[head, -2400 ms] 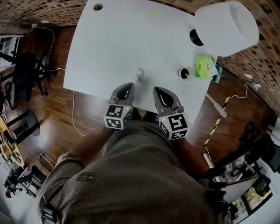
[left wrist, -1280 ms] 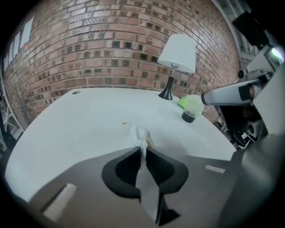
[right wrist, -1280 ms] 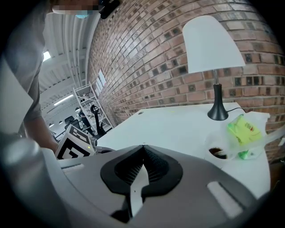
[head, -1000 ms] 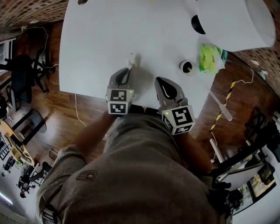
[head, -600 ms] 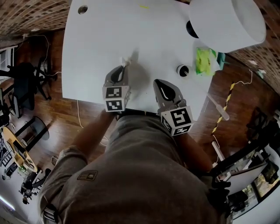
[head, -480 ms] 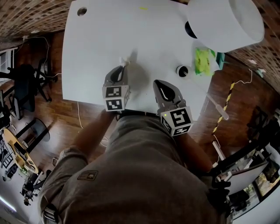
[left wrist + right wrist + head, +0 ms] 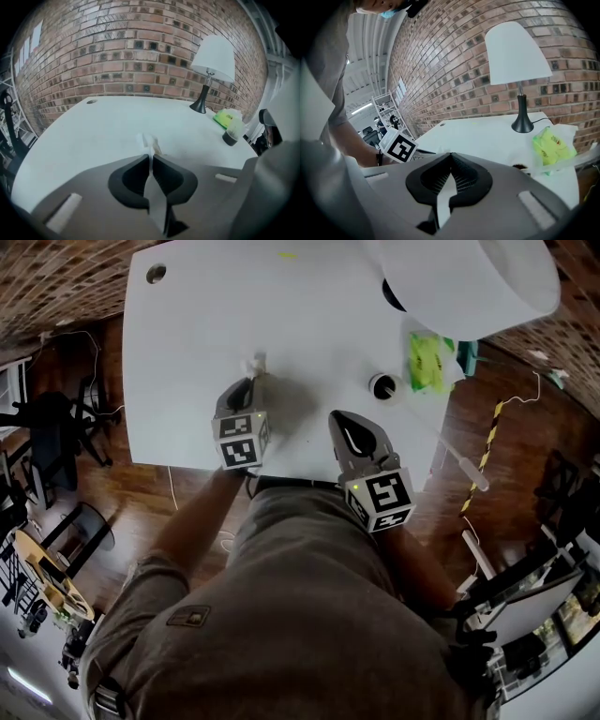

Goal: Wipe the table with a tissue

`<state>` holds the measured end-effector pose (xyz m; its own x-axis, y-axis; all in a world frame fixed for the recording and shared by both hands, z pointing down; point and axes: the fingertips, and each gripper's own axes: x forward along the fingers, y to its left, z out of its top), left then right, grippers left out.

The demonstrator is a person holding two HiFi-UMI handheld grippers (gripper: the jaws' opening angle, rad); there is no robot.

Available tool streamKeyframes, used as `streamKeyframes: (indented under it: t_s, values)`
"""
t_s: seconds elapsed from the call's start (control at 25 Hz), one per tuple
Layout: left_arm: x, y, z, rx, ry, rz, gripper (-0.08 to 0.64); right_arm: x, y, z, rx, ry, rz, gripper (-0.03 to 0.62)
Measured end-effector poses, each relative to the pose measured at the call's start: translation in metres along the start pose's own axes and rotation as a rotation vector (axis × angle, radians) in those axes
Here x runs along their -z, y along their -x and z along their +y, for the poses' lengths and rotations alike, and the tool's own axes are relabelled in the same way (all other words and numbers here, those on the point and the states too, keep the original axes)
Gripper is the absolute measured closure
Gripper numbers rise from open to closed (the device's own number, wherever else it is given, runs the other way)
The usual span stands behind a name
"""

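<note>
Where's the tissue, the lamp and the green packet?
tissue (image 7: 146, 140): left gripper view, the crumpled white tuft.
lamp (image 7: 213, 57): left gripper view, middle of its white shade.
green packet (image 7: 551, 146): right gripper view, its front face.

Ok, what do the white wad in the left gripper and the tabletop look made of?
The wad looks like thin tissue paper: white, crumpled, matte, pinched in the left gripper. The tabletop seems smooth matte white laminate or painted board; its even, seamless surface leaves that open.
</note>
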<state>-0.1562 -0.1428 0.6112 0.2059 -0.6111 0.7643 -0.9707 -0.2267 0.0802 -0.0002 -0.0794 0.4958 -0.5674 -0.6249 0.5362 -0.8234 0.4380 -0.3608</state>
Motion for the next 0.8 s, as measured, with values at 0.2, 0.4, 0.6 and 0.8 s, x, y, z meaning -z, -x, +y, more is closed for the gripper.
streamKeyframes:
  t_s: [0.2, 0.4, 0.6, 0.8]
  values:
    - [-0.001, -0.004, -0.008, 0.02, -0.019, 0.014, 0.534, -0.001, 0.002, -0.004, 0.006, -0.009, -0.008, 0.58]
    - [-0.006, -0.006, -0.026, 0.047, -0.046, 0.013, 0.534, -0.003, 0.007, -0.011, 0.016, -0.013, -0.015, 0.58]
    - [-0.004, -0.012, -0.048, 0.093, -0.054, 0.021, 0.534, -0.006, 0.014, -0.02, 0.037, -0.022, -0.029, 0.58]
    - [-0.005, -0.014, -0.071, 0.131, -0.09, 0.029, 0.534, -0.006, 0.02, -0.025, 0.048, -0.03, -0.042, 0.58]
